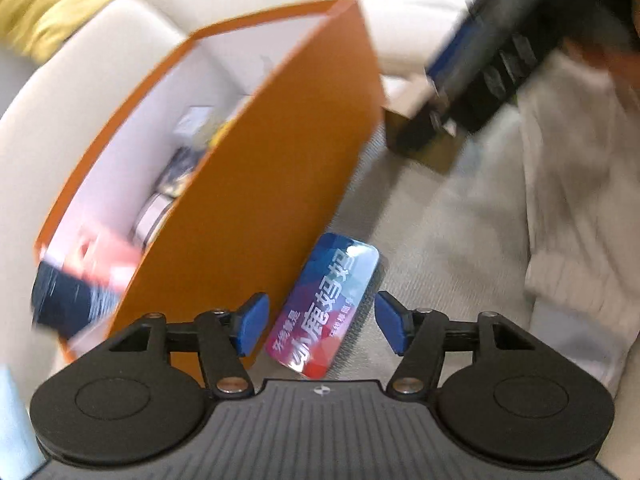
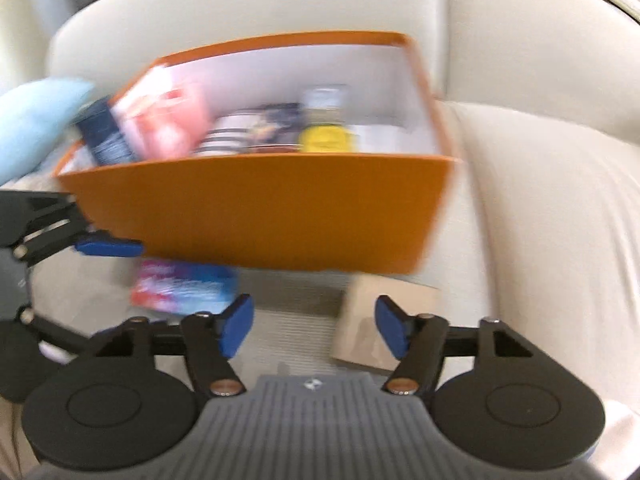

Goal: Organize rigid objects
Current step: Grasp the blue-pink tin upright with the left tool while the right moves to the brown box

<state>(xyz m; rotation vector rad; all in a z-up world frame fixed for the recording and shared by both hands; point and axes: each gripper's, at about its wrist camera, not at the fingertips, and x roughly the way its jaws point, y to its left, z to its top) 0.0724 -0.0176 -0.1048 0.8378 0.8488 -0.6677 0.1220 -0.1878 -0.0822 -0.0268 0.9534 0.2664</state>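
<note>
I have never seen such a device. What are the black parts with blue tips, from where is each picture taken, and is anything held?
There is no robot: a person holds one hand tool in each hand. Each picture comes from a camera on one tool, looking along its two blue-tipped fingers. The left gripper is open; a colourful tin lies between its fingers, not pressed. The right gripper is open and empty, beside a tan cardboard box. Both items lie on a beige sofa before an orange box filled with packages. Nothing is held.
</note>
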